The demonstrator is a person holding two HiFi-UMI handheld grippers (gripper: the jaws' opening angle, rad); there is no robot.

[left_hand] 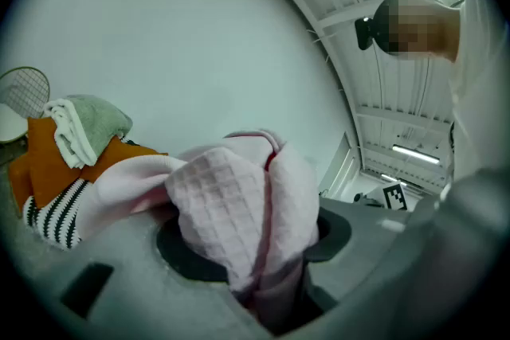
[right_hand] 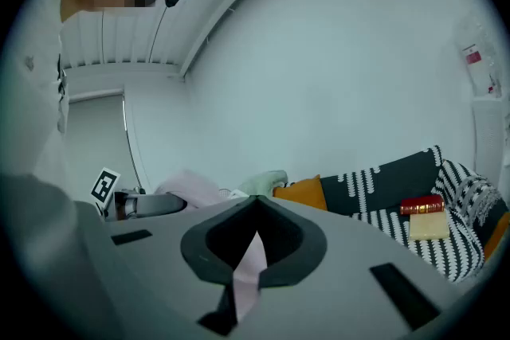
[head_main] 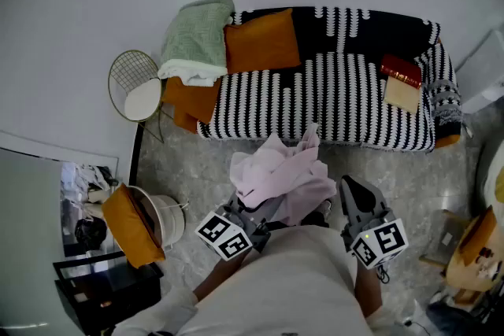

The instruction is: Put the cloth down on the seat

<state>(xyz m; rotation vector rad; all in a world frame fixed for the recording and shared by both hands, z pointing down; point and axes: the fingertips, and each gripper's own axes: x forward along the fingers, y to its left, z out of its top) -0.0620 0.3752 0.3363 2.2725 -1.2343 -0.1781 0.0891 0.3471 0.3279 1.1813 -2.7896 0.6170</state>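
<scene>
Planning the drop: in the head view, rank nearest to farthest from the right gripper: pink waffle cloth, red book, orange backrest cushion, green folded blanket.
1. Pink waffle cloth, in its jaws.
2. Red book, sofa's right.
3. Orange backrest cushion, centre-left.
4. Green folded blanket, far left.

Cannot see the left gripper's [head_main: 266, 207] jaw tips in the head view, buried in the pink cloth [head_main: 279, 173]. Lose the sofa's [head_main: 331, 102] left end under a green blanket [head_main: 197, 39] and orange cushions [head_main: 260, 39]. Cannot read the red book's [head_main: 401, 71] print at the seat's right edge.
</scene>
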